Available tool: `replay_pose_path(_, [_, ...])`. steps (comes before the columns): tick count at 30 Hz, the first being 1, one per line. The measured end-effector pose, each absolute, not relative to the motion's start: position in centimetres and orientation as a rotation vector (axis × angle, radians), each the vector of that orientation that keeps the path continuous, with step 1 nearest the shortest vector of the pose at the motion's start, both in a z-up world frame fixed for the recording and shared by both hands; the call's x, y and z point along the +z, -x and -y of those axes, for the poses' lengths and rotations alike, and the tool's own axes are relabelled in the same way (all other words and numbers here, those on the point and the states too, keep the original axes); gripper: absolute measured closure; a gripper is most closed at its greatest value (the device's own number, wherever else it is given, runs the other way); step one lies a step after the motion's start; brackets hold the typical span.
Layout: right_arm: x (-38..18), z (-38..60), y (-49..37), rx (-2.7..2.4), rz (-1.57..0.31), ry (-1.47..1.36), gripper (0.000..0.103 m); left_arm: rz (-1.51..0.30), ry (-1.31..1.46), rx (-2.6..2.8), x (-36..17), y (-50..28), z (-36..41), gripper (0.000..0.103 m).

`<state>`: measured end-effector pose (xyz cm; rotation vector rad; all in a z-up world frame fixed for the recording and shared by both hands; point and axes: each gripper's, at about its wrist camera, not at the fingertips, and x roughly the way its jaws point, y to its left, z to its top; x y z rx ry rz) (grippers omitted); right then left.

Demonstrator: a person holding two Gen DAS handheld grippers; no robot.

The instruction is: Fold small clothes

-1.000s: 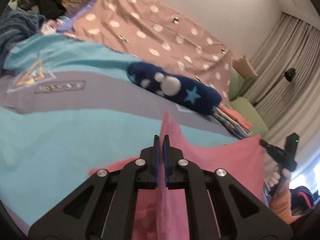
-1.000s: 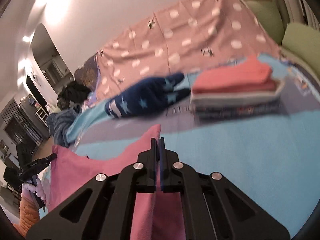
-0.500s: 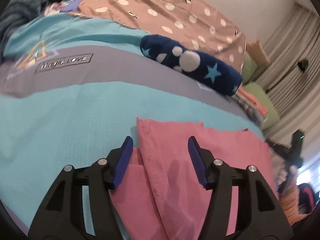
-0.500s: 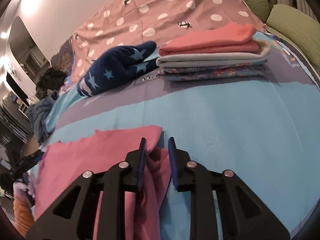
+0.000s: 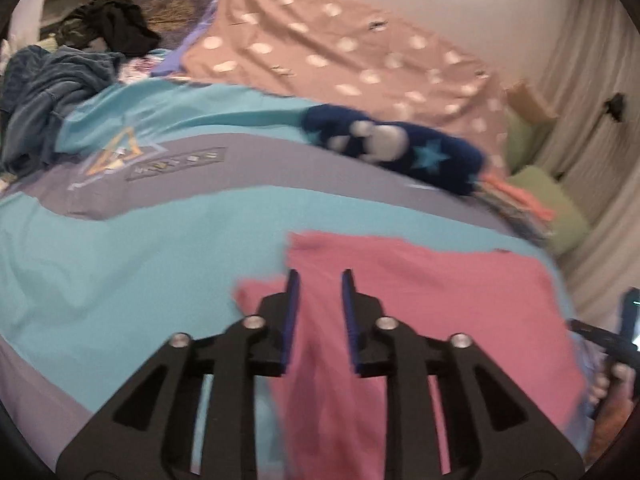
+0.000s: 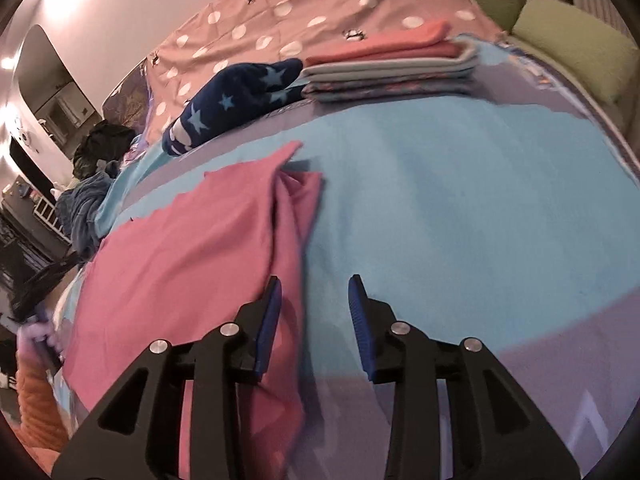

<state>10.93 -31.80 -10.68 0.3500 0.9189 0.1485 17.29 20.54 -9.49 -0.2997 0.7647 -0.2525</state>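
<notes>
**A:** Where is the garment, and where are its edges?

**B:** A pink cloth (image 5: 420, 292) lies flat on a bed, on a turquoise and grey bedspread (image 5: 120, 272). In the left wrist view it fills the lower right of the frame, its far edge straight across the middle. In the right wrist view its right edge is doubled over in a loose fold running from centre to bottom.

**A:** What are the tongs doing?

**B:** The left tongs (image 5: 318, 280) are released: the blue pads stand apart over the cloth's left part and the jaws have just been narrowing, with cloth seen in the gap but not pinched. The right tongs (image 6: 314, 284) are also released and have just been widening; the left pad sits over the folded edge, the right pad over bare bedspread.

**A:** Where is there open room?

**B:** Bare bedspread spreads to the left of the cloth in the left wrist view, and to the right and beyond it in the right wrist view.

**A:** What else is on the bed?

**B:** A navy plush item with stars (image 6: 236, 100) lies beyond the cloth, with a stack of folded clothes (image 6: 392, 64) just beside it at upper right. A pink dotted sheet (image 5: 340, 60) covers the far side. Dark clothes (image 5: 72, 64) are heaped at upper left. Curtains hang at the right edge.
</notes>
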Motion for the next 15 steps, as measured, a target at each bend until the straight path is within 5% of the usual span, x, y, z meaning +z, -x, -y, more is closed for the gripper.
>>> replay_pose_path(5, [-13.0, 31.0, -9.1, 0.193, -0.967, -0.382, 0.069, -0.886, 0.231, -0.442, -11.1, -13.4, -15.0, 0.055])
replay_pose_path(15, [-13.3, 32.8, -5.5, 0.274, -0.896, -0.546, 0.068, -0.924, 0.112, -0.381, -10.4, -10.8, -11.3, 0.051])
